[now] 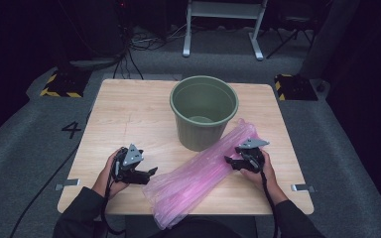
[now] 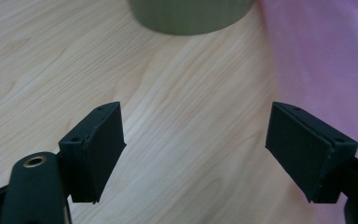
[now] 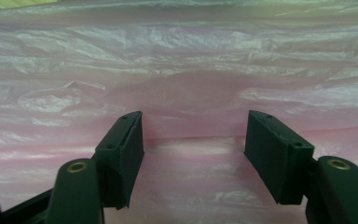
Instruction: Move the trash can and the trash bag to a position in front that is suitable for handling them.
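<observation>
Two grippers over a light wooden table [image 1: 129, 106]. Left gripper [image 1: 146, 174] held above bare wood near the front left, jaws spread apart, nothing between them; in the left gripper view, open gap [image 2: 195, 154] over plain tabletop. Right gripper [image 1: 230, 161] resting at the upper part of a pink plastic bag [image 1: 198, 178], jaws parted with the film lying in the gap; in the right gripper view [image 3: 193, 158], crinkled pink plastic across the whole background, pads [image 3: 270, 154] not pressed together on it.

Pink plastic bag laid flat and diagonal, running from the front edge of the table, where one end hangs over, up toward the right rear. Upper end of the bag touching or just beside the base of a green bucket [image 1: 204, 111].

Green bucket upright, open at the top, standing at the centre rear of the table, directly behind the bag and between the two grippers' lines of travel. Bucket base [image 2: 189, 16] and bag edge [image 2: 326, 56] both ahead of the left gripper, bare wood between.

Beyond the table: grey carpet with a number 4 mark [image 1: 71, 130], yellow-black striped blocks [image 1: 59, 87] at both rear corners, a white frame [image 1: 223, 25] and loose cables [image 1: 149, 39] on the floor.
</observation>
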A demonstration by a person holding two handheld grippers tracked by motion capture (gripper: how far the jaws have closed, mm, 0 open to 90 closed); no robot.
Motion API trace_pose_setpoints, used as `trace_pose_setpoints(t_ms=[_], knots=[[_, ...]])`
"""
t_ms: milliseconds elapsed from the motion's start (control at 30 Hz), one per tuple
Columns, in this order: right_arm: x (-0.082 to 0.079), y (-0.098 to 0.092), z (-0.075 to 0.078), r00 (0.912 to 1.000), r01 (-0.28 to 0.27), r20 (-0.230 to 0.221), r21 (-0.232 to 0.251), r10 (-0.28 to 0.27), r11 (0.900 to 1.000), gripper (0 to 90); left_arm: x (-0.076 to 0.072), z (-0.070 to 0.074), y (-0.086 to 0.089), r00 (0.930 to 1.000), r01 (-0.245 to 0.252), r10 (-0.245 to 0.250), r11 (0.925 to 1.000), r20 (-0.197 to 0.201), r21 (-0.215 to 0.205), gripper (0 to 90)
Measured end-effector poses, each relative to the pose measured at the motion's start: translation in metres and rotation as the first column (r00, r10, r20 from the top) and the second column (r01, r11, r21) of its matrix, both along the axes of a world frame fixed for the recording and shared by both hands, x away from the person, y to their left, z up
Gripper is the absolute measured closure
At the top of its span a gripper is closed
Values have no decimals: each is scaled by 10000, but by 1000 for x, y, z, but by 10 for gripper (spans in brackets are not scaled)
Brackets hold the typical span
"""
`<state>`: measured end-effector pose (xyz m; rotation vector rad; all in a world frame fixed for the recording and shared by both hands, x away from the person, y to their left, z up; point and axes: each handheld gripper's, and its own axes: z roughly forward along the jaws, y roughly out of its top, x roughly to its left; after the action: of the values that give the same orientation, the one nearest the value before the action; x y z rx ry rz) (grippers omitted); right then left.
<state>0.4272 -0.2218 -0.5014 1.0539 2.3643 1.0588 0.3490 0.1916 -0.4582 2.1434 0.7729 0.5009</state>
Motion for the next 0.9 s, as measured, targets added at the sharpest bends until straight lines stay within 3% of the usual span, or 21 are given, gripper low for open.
trace_pose_setpoints(t_ms=[100, 167, 267, 500, 667, 900], knots=[[0, 0, 0, 10000, 3, 0, 0, -3, 10000, 378, -8, 1, -10, 9980, 630, -629, 9979, 28, -129, 216], [0, 0, 0, 10000, 7, -1, 0, -7, 10000, 377, -11, -1, -17, 9949, 1002, -1001, 9949, -147, 93, 213], [0, 0, 0, 10000, 50, 11, -7, -50, 10000, 372, -11, -7, -28, 9934, 995, -967, 9940, -611, 454, 227], [1, -2, 0, 9997, 245, -16, -27, -245, 9997, 333, -6, -30, -42, 9790, 1504, -1292, 9799, -1575, 1312, 237], [0, -2, 0, 9997, 223, -22, -62, -224, 9997, 289, 0, -35, -40, 9710, 1667, -1460, 9811, -1894, 979, 239], [-7, -5, 8, 9997, -82, 253, 362, 73, 9993, 257, 10, -36, -35, 9855, 1092, -933, 9880, -1415, 1090, 214]])
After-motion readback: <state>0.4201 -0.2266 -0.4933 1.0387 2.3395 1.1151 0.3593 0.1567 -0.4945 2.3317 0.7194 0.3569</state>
